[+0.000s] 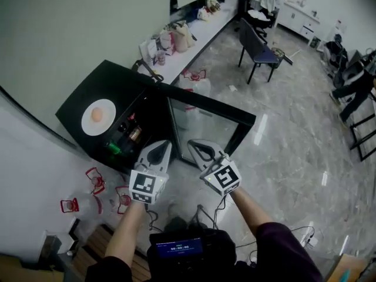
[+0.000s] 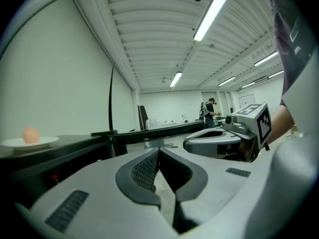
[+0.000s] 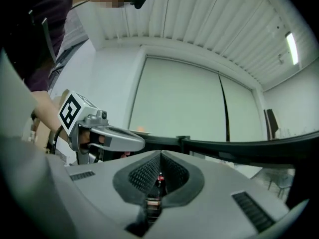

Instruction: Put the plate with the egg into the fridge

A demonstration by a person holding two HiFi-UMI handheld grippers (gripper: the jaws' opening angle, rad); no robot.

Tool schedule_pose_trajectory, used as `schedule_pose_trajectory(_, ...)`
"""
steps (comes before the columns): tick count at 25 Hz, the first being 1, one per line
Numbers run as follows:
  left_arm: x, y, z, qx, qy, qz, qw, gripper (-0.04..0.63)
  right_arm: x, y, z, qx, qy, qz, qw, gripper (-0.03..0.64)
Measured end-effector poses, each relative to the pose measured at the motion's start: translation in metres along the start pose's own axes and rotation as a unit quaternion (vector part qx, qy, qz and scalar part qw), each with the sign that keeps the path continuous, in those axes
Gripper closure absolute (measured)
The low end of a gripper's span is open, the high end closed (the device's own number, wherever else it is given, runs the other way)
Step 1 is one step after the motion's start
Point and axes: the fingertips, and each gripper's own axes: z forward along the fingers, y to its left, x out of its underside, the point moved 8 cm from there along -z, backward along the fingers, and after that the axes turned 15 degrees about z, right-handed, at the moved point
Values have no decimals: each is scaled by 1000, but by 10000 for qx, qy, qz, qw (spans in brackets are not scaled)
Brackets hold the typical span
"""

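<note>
With my left gripper [image 1: 161, 147] and right gripper [image 1: 195, 146] both clenched on nothing before the open fridge [image 1: 126, 84], I'd part one's jaws and pinch the rim of the plate [image 1: 87, 124], which carries the egg [image 1: 97, 116] on the fridge's top, keeping it level.

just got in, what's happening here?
A person holds a tool in each hand in front of a small black fridge whose glass door stands open. The left tool and right tool are both shut and empty. The plate with the egg sits on top of the fridge, untouched.
</note>
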Motion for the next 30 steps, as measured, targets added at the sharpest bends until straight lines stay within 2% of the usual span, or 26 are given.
schedule_pose_trajectory(7,19,93,-83,-895,551,162,9943,586,-15,69,103,-1202,-28,-150,9926,607)
schedule_pose_trajectory(13,17,162,-122,-1042,785,471,9903,586,-31,108,157,-1529,-116,-432,9872,607)
schedule_pose_trajectory(17,19,217,-135,-975,963,828,9871,585,-33,123,190,-1556,-95,-980,9829,607)
schedule_pose_trajectory(21,36,277,-138,-824,1433,1114,9799,586,-38,134,218,-1472,-215,-1668,9747,607)
schedule_pose_trajectory(25,55,321,-128,-485,1956,1394,9695,586,-40,139,237,-1366,-173,-2399,9610,609)
schedule_pose_trajectory(28,71,344,-112,-108,2376,1396,9612,586,-36,138,245,-1260,-115,-2970,9465,609)
schedule_pose_trajectory(30,80,356,-98,157,2675,1342,9540,586,-32,139,249,-1248,-58,-3569,9257,607)
